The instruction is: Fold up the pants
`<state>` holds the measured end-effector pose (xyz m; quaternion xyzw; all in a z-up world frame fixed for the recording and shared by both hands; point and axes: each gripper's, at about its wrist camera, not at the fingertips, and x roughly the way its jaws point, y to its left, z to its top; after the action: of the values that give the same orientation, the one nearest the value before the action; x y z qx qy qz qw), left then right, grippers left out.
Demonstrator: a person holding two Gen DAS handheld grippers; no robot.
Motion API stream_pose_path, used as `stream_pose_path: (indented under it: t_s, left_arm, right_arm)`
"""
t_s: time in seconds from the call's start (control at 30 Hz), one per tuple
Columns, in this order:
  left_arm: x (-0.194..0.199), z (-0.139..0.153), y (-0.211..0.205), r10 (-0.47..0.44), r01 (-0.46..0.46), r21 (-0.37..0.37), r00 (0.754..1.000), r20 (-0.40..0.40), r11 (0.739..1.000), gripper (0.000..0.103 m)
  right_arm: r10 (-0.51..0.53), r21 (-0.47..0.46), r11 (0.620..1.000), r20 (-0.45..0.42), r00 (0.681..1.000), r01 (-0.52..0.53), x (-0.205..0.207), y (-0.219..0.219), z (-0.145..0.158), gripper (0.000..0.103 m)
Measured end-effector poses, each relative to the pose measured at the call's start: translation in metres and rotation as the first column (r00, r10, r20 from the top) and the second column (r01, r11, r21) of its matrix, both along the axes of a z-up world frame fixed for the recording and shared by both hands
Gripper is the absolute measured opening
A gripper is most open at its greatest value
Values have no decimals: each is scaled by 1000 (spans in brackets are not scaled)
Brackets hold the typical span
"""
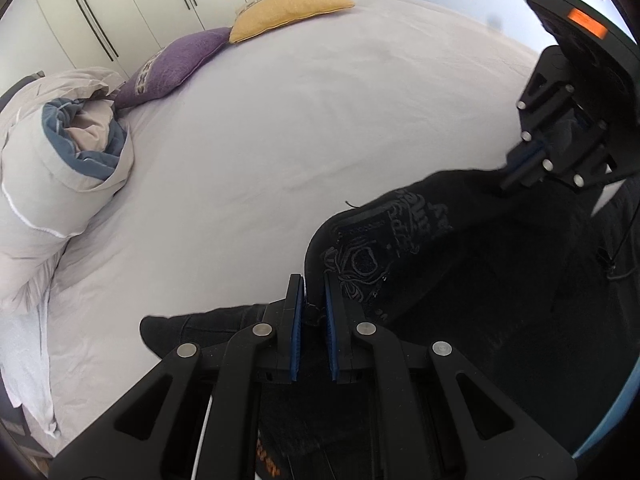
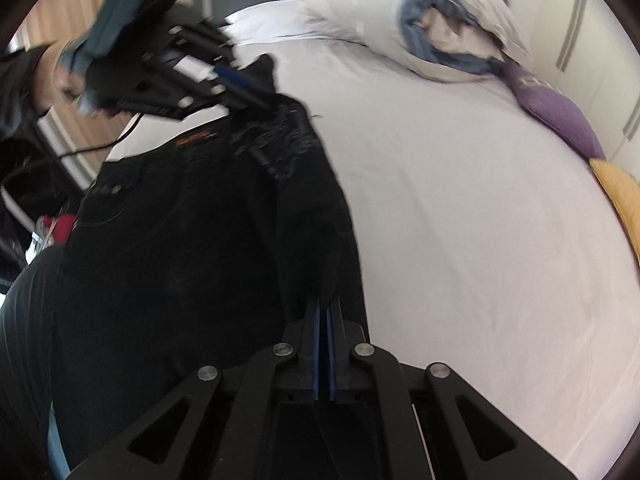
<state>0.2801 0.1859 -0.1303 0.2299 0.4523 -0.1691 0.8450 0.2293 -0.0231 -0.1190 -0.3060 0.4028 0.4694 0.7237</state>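
left tool (image 1: 314, 312): pinching black pants (image 1: 460, 272) | right tool (image 2: 325, 312): pinching pants | above bed (image 1: 280, 140)

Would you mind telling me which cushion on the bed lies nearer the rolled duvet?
The purple cushion: it touches the rolled duvet, while the yellow cushion lies beyond it.

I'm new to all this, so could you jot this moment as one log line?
task: fold pants | left gripper: shut on pants | right gripper: shut on pants | pants lifted over bed
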Motion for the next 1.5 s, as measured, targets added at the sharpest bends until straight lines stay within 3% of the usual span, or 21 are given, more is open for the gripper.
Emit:
stream_pose_path:
  t_s: [0.27,0.4,0.57,0.7,0.8,0.97,1.27,1.4,1.5]
  left_arm:
    - [-88,6,5,-35,35,77,999,-5,996,9]
    - [-135,-2,5,-63,65,105,998,-25,992,9]
    - [-195,-25,-4,-141,150,196,988,-57,969,9]
    - [-227,-40,-4,-155,170,224,984,-84,960,9]
    - [-248,-49,-1,-165,183,249,982,-90,951,9]
    - [-291,-66,-6,-233,250,344,968,-91,905,9]
    - [-361,-85,-13,-326,325,447,942,-76,834,9]
    - [-379,-91,-14,-345,342,465,935,-81,817,9]
    - [-382,-88,-9,-341,339,447,937,-80,828,9]
  right_arm:
    - [212,-131,971,74,974,-201,-111,24,-3,3]
    - [282,-201,945,102,954,-258,-152,31,-11,3]
    - [346,-282,912,139,928,-298,-203,36,-25,3]
    - [403,-338,881,167,900,-331,-239,42,-38,3]
    - [463,-399,845,214,860,-356,-268,50,-47,3]
    - [512,-459,809,245,823,-367,-297,53,-62,3]
    - [557,-505,777,273,784,-376,-335,50,-72,3]
    - [566,-521,768,278,776,-374,-337,49,-76,3]
    - [570,-518,766,274,775,-380,-351,48,-76,3]
